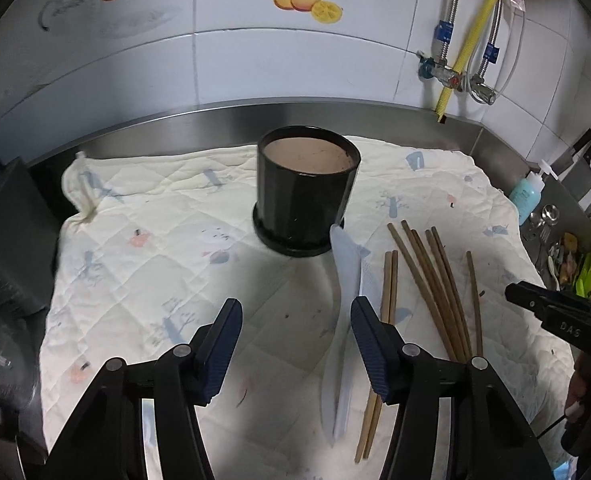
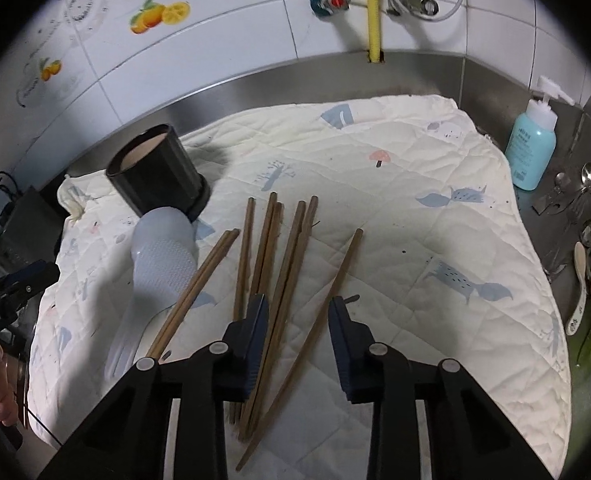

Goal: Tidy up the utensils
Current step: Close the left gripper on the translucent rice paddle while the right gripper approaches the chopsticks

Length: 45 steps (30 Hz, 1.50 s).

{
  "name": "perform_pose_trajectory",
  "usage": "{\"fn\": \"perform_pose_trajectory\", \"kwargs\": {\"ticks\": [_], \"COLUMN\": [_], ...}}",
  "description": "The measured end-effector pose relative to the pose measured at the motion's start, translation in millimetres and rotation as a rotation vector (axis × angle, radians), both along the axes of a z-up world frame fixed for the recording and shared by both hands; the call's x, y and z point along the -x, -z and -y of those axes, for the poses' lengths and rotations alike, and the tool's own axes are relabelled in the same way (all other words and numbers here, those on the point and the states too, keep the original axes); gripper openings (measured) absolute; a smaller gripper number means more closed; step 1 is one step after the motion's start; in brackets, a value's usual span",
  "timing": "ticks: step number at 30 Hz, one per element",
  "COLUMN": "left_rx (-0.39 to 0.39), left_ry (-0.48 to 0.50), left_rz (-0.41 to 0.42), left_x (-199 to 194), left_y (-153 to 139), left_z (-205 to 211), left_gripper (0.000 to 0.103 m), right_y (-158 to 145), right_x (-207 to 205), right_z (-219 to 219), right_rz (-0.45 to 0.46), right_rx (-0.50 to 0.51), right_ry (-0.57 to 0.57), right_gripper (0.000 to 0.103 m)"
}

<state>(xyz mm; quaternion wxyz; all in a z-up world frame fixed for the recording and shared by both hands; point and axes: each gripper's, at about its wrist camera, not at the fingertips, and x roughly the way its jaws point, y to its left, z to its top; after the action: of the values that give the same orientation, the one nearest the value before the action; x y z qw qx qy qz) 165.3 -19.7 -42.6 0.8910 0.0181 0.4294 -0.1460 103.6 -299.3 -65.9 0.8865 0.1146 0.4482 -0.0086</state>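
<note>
The right tongs point(image 2: 297, 336) are apart, hanging over the brown chopsticks point(image 2: 291, 264) on the quilted cloth point(image 2: 435, 208). The left tongs point(image 1: 297, 344) are apart too, beside the white rice paddle point(image 1: 349, 276). Best to grab one stick near its middle, then drop it in the black cup point(image 1: 305, 188).

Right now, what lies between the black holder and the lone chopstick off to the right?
In the right wrist view, between the black holder and the lone chopstick lie the white rice paddle and the other chopsticks, all on the quilted cloth.
</note>
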Motion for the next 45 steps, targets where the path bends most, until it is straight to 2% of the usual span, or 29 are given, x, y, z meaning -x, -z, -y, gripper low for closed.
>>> {"fn": "perform_pose_trajectory", "kwargs": {"ticks": [4,11,16,21,29,38,45], "left_rx": [0.034,0.050,0.094,0.132,0.134,0.089,0.083], "left_ry": [0.020,0.052,0.102,0.183,0.269,0.278,0.284], "left_rz": [-0.033,-0.071,-0.099,-0.097,-0.074,-0.097,-0.132], "left_x": [-23.0,-54.7,-60.1,-50.9,-41.1,-50.5,-53.5], "left_y": [6.5,22.6,29.6,31.6,32.4,46.5,55.6], "left_z": [7.3,20.0,28.7,40.4,56.4,65.7,67.2], "left_gripper": [0.061,0.060,0.044,0.041,0.029,0.028,0.027], "right_y": [7.4,17.1,21.0,24.5,29.8,34.7,37.6], "right_x": [-9.3,-21.4,-28.7,-32.5,-35.9,-39.6,-42.5], "right_z": [4.2,14.0,17.5,19.7,21.6,23.8,24.2], "right_rz": [-0.024,-0.042,-0.051,-0.060,-0.070,-0.080,-0.086], "right_rx": [-0.005,-0.036,-0.041,-0.050,-0.053,-0.057,-0.059], "right_ry": [0.020,0.052,0.062,0.065,0.063,0.058,0.059], "right_gripper": [0.032,0.030,0.029,0.029,0.029,0.029,0.029]}}
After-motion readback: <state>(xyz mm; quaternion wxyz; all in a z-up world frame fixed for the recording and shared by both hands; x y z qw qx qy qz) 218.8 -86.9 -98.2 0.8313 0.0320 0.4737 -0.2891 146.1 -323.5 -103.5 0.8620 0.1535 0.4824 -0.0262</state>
